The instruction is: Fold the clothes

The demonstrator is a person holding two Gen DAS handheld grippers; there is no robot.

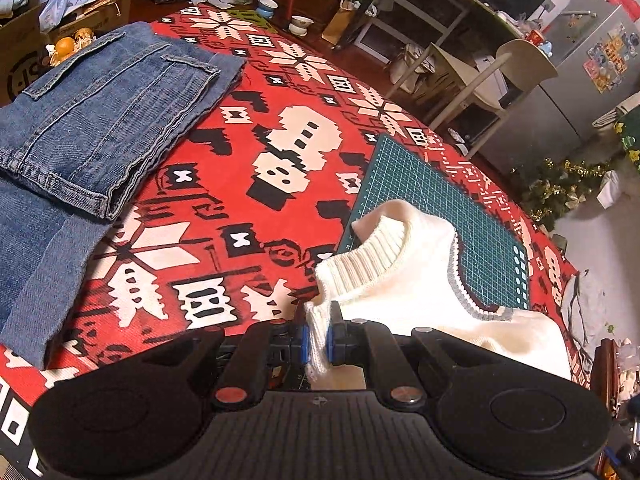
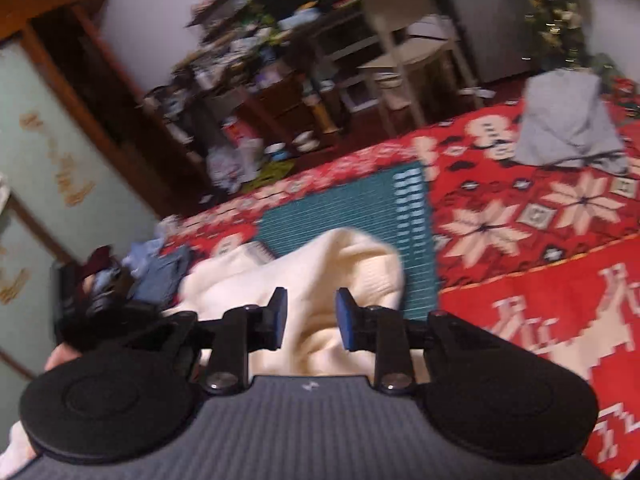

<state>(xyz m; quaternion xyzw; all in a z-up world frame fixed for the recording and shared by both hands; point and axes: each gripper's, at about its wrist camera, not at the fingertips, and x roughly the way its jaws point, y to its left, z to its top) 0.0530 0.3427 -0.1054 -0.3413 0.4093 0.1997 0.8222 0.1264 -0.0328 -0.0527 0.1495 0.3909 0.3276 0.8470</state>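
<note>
A cream knitted sweater [image 1: 404, 276] with a ribbed collar and grey trim lies partly on a green cutting mat [image 1: 432, 192], over the red patterned cloth [image 1: 248, 128]. My left gripper [image 1: 317, 330] is shut on a ribbed edge of the sweater, and the fabric is pinched between its blue pads. In the blurred right wrist view the sweater [image 2: 320, 264] is bunched in front of my right gripper [image 2: 311, 312]. Its pads stand apart with cream fabric showing in the gap, and they do not press on it.
Folded blue jeans [image 1: 100, 112] lie at the left of the cloth. A grey garment [image 2: 568, 128] sits at the far right. Beyond the cloth's edge are a chair [image 1: 472, 80], a fridge [image 1: 592, 64], cardboard boxes and floor clutter. A hand [image 2: 60, 356] shows at the left.
</note>
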